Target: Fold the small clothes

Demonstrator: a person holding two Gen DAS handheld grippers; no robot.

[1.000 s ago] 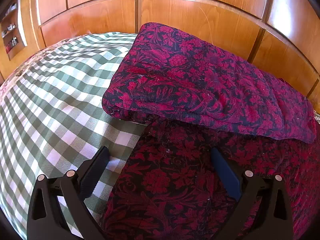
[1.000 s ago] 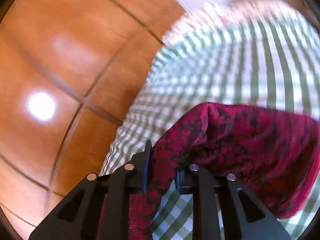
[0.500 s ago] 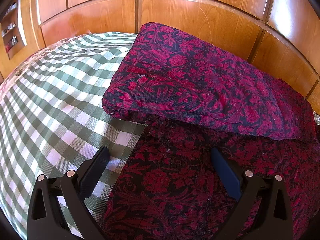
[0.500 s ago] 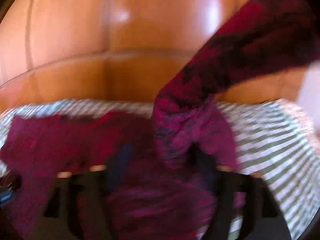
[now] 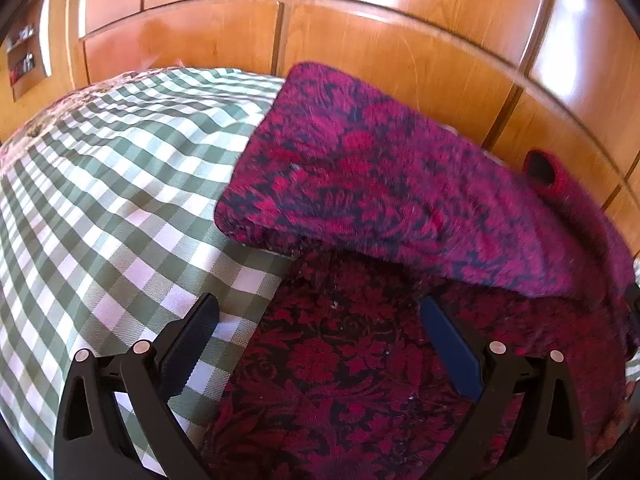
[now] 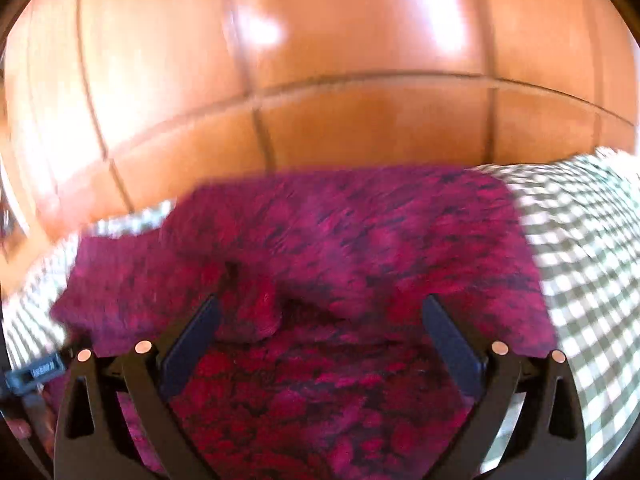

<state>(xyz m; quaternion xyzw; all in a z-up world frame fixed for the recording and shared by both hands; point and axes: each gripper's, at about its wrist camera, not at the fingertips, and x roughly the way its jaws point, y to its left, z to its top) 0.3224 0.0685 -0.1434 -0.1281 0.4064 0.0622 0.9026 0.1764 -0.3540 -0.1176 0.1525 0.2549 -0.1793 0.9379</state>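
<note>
A red-and-black floral garment (image 5: 400,208) lies partly folded on a green-and-white checked cloth (image 5: 112,208), its far portion doubled over into a thick flap whose long axis runs from about 10 o'clock to 4 o'clock in the left wrist view. The wood-panelled wall (image 5: 400,64) rises directly behind it, close to the garment's far edge.

The left gripper (image 5: 320,320) hovers with its jaws spread wide and nothing between them, straddling the garment's near left edge: the left finger sits over bare checked cloth, the right finger over the flat, unfolded layer. The folded flap lies at 12 to 1 o'clock from it, near but apart.

The right gripper (image 6: 320,316) also stands wide open and empty above the same garment (image 6: 340,248), with a rumpled ridge of fabric at 11 o'clock just beyond its left finger. This view is motion-blurred, so finer creases cannot be made out.

Both hands sit close over the fabric; the right appears better centred on it, the left better placed for the near edge. The next fold likely turns on bringing that flat near layer up towards the flap at 12 o'clock.
</note>
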